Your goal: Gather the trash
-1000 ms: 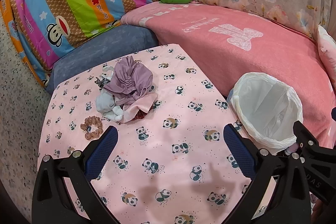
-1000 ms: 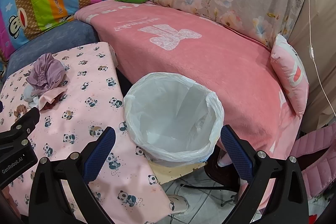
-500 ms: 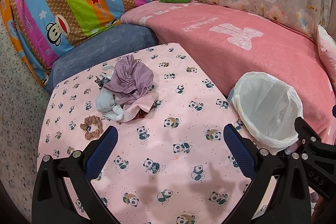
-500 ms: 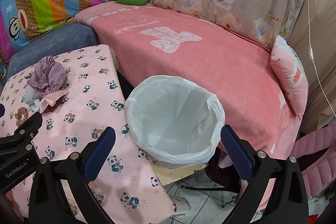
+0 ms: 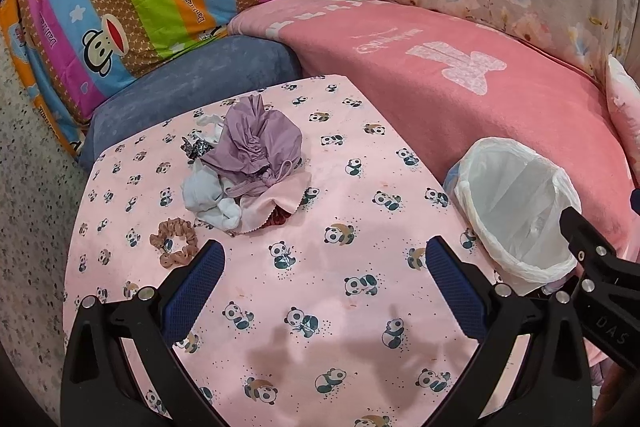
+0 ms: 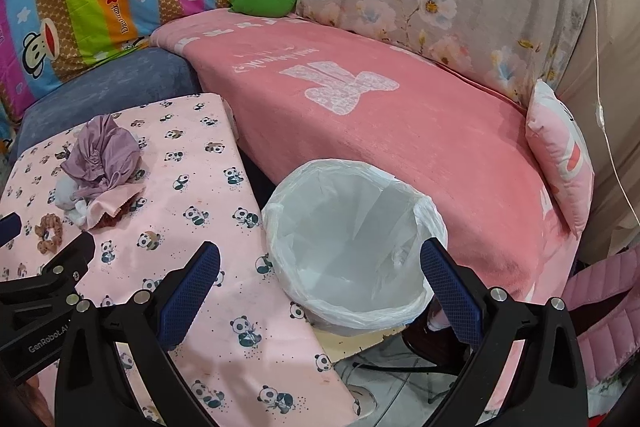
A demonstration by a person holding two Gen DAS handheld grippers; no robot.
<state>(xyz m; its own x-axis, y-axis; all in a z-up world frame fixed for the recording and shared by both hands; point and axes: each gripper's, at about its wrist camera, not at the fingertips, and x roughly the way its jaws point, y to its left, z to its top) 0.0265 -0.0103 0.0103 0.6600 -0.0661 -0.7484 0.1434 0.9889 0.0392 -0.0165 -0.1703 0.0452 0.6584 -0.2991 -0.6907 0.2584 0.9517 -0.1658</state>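
Gaping wide, left gripper (image 5: 324, 267), right gripper (image 6: 320, 267), both empty

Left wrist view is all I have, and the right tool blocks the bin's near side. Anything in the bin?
Observer: The right wrist view shows the whole bin. It holds only its white liner, with no trash that I can see.
Operator: Is the right tool holding anything?
Observer: No. The right tool is open and empty, over the bin's near rim.
Operator: What's right of the bin?
Observer: A pink quilted thing low by the floor. I can't tell what it is.
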